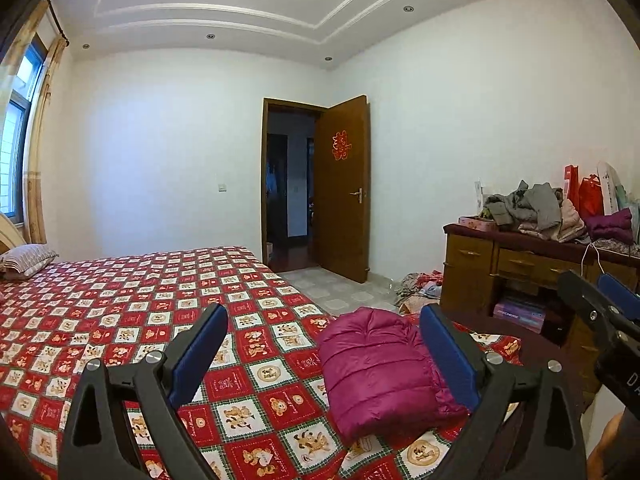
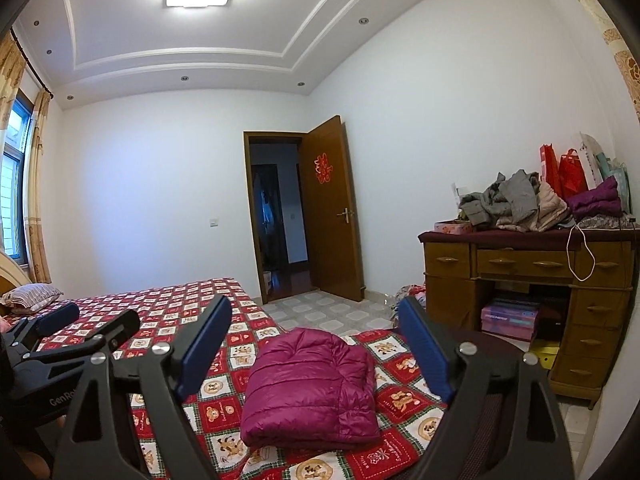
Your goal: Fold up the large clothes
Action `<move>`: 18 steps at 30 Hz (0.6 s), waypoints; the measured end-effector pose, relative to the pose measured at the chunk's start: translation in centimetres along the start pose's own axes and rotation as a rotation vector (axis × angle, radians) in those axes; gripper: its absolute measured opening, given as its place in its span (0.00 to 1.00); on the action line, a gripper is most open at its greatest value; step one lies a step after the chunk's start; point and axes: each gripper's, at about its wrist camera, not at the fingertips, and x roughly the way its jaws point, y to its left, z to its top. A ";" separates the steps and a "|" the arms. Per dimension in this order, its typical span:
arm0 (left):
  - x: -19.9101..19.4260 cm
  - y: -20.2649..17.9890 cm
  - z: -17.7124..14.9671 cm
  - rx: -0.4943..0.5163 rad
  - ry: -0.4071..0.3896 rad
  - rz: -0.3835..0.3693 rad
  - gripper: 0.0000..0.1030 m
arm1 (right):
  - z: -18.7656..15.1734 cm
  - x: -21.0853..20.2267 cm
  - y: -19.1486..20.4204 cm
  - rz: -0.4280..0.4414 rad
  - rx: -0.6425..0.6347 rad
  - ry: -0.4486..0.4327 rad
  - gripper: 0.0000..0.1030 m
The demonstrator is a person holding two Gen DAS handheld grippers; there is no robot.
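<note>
Both black two-finger grippers with blue pads, left gripper (image 1: pixel 324 320) and right gripper (image 2: pixel 316 316), stand spread wide with nothing between their pads. Beyond them lies the folded magenta quilted puffer jacket (image 2: pixel 312 388) (a compact bundle) on the red checked bear-print bedspread (image 1: pixel 120 304), near its corner.

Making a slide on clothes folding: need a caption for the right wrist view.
Open right gripper hangs above a folded magenta puffer jacket on the red patterned bed.
</note>
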 end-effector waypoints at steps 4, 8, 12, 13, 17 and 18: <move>0.0 -0.1 0.0 0.004 -0.003 0.005 0.95 | 0.0 0.0 0.0 0.000 0.000 0.002 0.85; 0.0 -0.3 -0.1 0.010 -0.005 0.009 0.95 | 0.0 -0.2 -0.1 0.000 0.007 0.005 0.85; 0.0 -0.3 -0.2 0.004 -0.004 0.014 0.95 | 0.2 -0.3 -0.4 -0.003 0.010 0.006 0.85; 0.0 -0.3 -0.2 0.002 -0.004 0.015 0.95 | 0.2 -0.2 -0.4 -0.003 0.009 0.007 0.85; 0.0 -0.4 -0.3 0.011 -0.007 0.027 0.95 | 0.2 0.0 -0.5 -0.003 0.007 0.012 0.85; 0.0 -0.4 -0.3 0.013 -0.008 0.029 0.95 | 0.2 0.1 -0.4 -0.002 0.006 0.012 0.85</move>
